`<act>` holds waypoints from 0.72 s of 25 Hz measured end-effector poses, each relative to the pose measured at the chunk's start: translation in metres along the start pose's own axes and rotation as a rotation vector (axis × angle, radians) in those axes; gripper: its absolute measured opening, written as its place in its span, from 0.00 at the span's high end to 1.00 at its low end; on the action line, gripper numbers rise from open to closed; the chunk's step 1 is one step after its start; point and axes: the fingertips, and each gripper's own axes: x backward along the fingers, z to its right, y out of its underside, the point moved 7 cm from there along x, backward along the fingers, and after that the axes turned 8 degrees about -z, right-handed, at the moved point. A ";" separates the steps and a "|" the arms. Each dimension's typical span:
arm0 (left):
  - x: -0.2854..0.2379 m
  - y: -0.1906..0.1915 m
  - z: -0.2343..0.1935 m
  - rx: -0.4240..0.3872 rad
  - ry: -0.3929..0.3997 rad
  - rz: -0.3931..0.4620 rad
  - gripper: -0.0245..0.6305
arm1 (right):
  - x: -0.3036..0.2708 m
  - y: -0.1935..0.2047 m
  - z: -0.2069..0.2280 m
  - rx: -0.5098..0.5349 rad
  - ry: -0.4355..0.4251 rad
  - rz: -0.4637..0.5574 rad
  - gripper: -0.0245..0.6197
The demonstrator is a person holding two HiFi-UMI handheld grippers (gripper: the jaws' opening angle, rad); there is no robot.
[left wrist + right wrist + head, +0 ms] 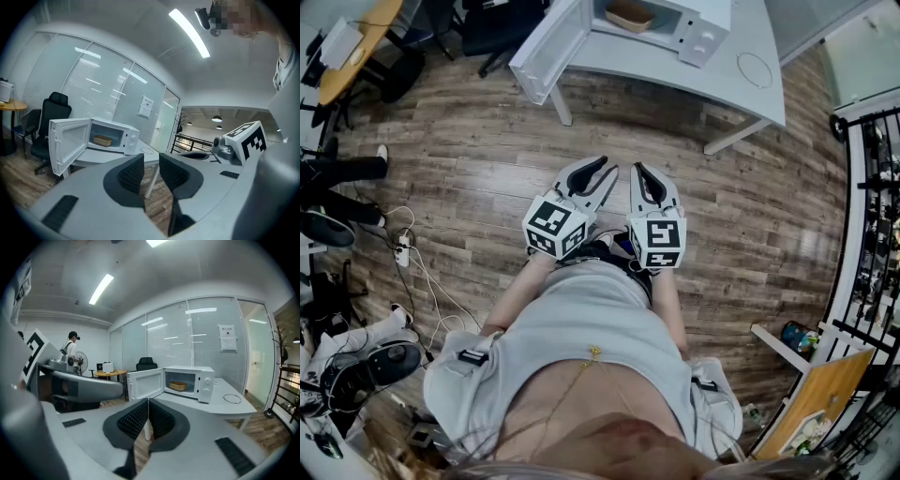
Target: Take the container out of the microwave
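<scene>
We're holding both grippers close in front of our body, over the wood floor [487, 141], side by side and aiming toward the microwave [698, 37]. The left gripper [605, 169] is keeping its jaws slightly spread with nothing between them; the right gripper [640, 169] is pressing its jaws together, empty.

The container [177, 386] is sitting inside the microwave cavity: tan, shallow, oblong. Its long axis is running across the cavity's width, parallel to the open front, and it's lying flat with the rim facing up. From the head view it's showing at the top edge, well apart from both grippers.

The microwave door [145, 385] is hanging wide open at the cavity's left. The microwave is resting on a white table [220, 406], with a thin ring [232, 398] lying on the tabletop to its right. A black office chair [146, 364] is standing behind.
</scene>
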 end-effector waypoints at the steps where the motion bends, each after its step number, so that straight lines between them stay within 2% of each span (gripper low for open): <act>1: 0.000 -0.001 -0.002 -0.002 -0.001 0.003 0.78 | -0.002 -0.002 0.000 -0.001 -0.007 0.004 0.93; 5: 0.000 -0.005 -0.008 -0.008 0.001 0.010 0.78 | -0.007 -0.005 -0.001 -0.003 -0.013 0.007 0.91; 7: -0.001 -0.007 -0.012 -0.008 0.005 0.014 0.78 | -0.011 -0.007 0.000 -0.006 -0.011 0.006 0.83; 13: -0.026 -0.016 -0.040 -0.001 0.033 0.017 0.78 | -0.038 -0.015 0.014 -0.008 0.010 0.006 0.80; 18: -0.062 -0.040 -0.075 -0.019 0.067 0.014 0.78 | -0.075 -0.035 0.036 -0.010 0.043 0.011 0.80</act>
